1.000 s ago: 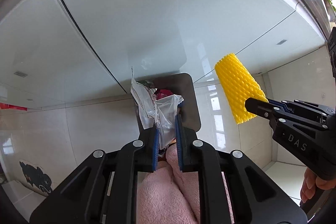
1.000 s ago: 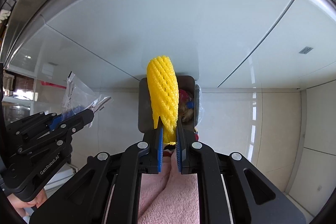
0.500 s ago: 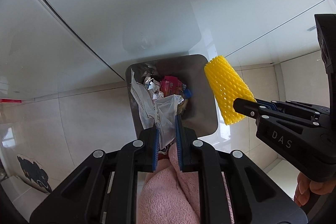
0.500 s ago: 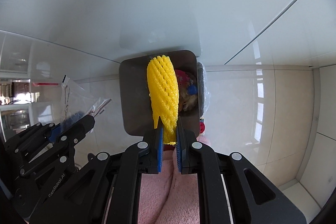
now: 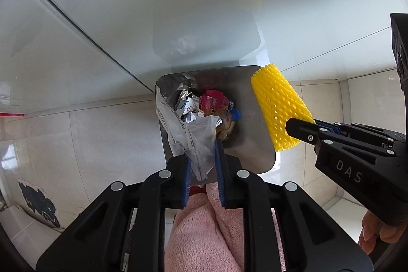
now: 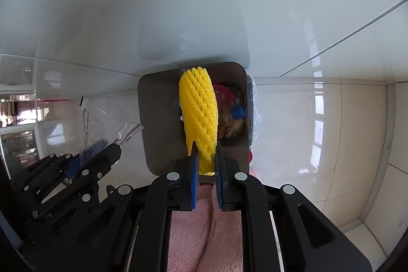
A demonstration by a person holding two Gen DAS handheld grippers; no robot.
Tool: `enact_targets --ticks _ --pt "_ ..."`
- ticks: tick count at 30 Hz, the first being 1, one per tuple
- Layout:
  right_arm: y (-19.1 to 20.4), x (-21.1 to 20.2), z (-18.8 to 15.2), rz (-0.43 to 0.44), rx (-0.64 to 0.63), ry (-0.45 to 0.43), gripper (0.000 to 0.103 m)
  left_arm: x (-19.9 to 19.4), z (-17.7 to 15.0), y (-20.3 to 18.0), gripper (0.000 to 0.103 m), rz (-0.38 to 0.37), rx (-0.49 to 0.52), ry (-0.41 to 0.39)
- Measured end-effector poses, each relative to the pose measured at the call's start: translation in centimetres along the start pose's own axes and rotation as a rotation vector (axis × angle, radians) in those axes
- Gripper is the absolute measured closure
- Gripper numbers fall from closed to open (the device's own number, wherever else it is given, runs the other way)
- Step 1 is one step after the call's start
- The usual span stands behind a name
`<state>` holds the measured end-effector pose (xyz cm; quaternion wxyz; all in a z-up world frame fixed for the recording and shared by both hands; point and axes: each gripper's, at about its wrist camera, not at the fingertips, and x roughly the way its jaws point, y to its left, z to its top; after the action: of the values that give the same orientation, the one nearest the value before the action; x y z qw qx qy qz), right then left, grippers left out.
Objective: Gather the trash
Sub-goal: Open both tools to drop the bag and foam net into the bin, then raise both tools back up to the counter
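Yellow foam net sleeve (image 6: 200, 116), honeycomb mesh, clamped in right gripper (image 6: 206, 165). Left gripper (image 5: 202, 165) pinches crinkled clear plastic bag (image 5: 193, 142). Right gripper reads "DAS".

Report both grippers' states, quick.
Left gripper: closed on the crumpled clear plastic bag.
Right gripper: closed on the yellow foam mesh fruit sleeve.

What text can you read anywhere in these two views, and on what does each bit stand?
"DAS": white letters on the black body of the right tongs, seen in the left wrist view.
Print on the red snack wrapper in the metal bin: too small and crumpled to read.
Print on the clear plastic bag held in the left tongs: too small to read.
Yellow foam net: no text.
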<state>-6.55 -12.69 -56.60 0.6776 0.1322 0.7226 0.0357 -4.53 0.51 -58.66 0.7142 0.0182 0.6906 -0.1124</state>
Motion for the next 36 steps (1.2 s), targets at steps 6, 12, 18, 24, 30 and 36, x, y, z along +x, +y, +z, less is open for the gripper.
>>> enact_targets --ticks 6,12,18,24,30,36 --pt "0.3 0.2 0.4 0.009 -0.007 0.001 0.088 -0.9 -0.1 -0.1 0.055 0.019 0.0 -0.026" --pt "0.2 -0.2 0.7 0.02 -0.004 -0.021 0.063 -1.8 -0.2 0.0 0.045 0.023 -0.009 -0.046" --pt "0.5 -1.0 0.6 0.02 -0.016 -0.047 0.05 -2.6 -0.6 0.1 0.035 0.035 -0.01 -0.052" --pt "-0.5 -3.3 0.1 -0.012 0.007 -0.086 0.019 -5.5 -1.0 -0.1 0.017 0.044 -0.001 -0.083" --pt "-0.9 -8.5 -1.4 -0.046 0.004 -0.142 0.003 -10.9 -2.0 -0.9 0.008 0.056 0.044 -0.125" --pt "-0.4 -16.0 -3.1 -0.08 -0.023 -0.236 0.003 -18.8 -3.5 -1.3 0.008 0.043 0.053 -0.216"
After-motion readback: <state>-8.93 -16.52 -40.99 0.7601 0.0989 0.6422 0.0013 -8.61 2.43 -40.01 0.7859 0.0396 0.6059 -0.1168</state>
